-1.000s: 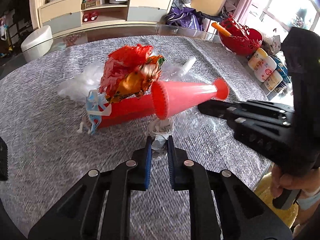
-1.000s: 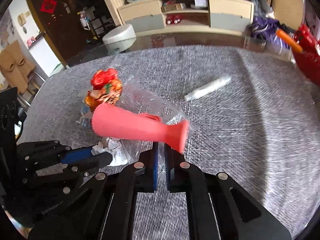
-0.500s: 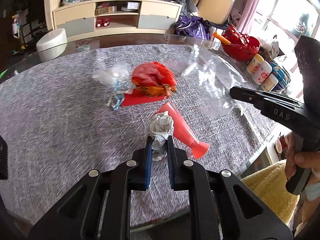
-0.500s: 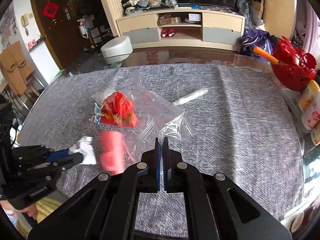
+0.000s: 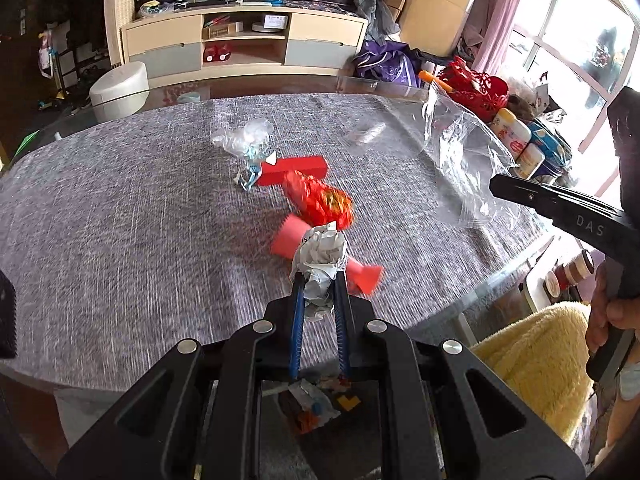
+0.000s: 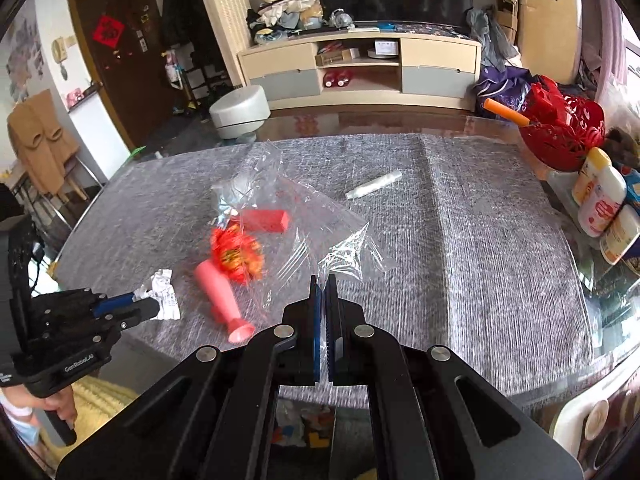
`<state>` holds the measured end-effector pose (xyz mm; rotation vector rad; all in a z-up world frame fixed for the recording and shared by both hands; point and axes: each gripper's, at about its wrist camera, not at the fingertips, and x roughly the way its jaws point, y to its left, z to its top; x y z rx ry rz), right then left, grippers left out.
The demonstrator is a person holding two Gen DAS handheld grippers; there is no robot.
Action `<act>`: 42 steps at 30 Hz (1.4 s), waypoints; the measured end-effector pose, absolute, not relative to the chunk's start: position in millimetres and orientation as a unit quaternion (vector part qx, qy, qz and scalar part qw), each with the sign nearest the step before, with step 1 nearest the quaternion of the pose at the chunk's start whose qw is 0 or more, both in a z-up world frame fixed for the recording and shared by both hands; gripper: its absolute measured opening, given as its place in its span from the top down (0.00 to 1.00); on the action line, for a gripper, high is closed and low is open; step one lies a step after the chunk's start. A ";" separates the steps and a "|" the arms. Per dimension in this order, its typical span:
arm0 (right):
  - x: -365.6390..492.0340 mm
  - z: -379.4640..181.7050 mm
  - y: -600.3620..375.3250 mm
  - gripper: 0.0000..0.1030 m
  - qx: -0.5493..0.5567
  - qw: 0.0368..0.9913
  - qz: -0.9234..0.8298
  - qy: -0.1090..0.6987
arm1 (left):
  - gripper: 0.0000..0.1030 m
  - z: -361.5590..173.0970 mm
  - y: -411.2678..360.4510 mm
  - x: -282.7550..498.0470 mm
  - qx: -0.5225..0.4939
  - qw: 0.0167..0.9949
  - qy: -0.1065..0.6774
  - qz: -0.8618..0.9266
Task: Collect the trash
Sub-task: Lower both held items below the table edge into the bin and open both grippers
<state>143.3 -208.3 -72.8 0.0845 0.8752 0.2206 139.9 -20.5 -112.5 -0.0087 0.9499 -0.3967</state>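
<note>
My left gripper (image 5: pixel 319 280) is shut on a crumpled white paper ball (image 5: pixel 322 254), held above the near edge of the grey table (image 5: pixel 120 220); it also shows in the right wrist view, left gripper (image 6: pixel 150 306) with the paper ball (image 6: pixel 162 294). My right gripper (image 6: pixel 323 280) is shut on a clear plastic bag (image 6: pixel 304 224) that hangs up off the table, the same plastic bag (image 5: pixel 464 160) at the right of the left wrist view. On the table lie a pink cone (image 6: pixel 218 296), a red crinkled wrapper (image 6: pixel 236 254), a red box (image 6: pixel 266 220) and a white tube (image 6: pixel 374 185).
A red basket (image 6: pixel 560 132) and several bottles (image 6: pixel 600 196) stand along the table's right edge. Below the near table edge I see a bin with trash (image 5: pixel 316 404) and a yellow fluffy seat (image 5: pixel 532 364). A person's hand (image 5: pixel 612 316) holds the right gripper's handle.
Both grippers have pulled back and risen from the pile. The bag came up with the right gripper; the pink cone rolled toward the near edge and the red wrapper slid off the box.
</note>
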 end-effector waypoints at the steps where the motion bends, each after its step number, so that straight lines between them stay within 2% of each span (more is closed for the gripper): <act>1: 139.2 -73.4 -208.2 0.96 0.041 0.899 0.109 0.423 | 0.88 -111.3 -20.1 134.3 -0.004 0.871 0.453 -0.190; 11: 77.8 -93.8 -206.5 0.96 0.055 0.885 0.131 0.443 | 0.88 -118.1 -20.6 74.6 0.004 0.870 0.457 -0.188; 23: 17.2 -158.9 -200.9 0.96 0.067 0.842 0.149 0.514 | 0.88 -170.0 -17.9 13.7 -0.004 0.846 0.500 -0.187; 42: 31.5 -263.1 -174.9 0.96 0.083 0.775 0.125 0.614 | 0.87 -266.0 -38.8 11.6 -0.021 0.772 0.607 -0.188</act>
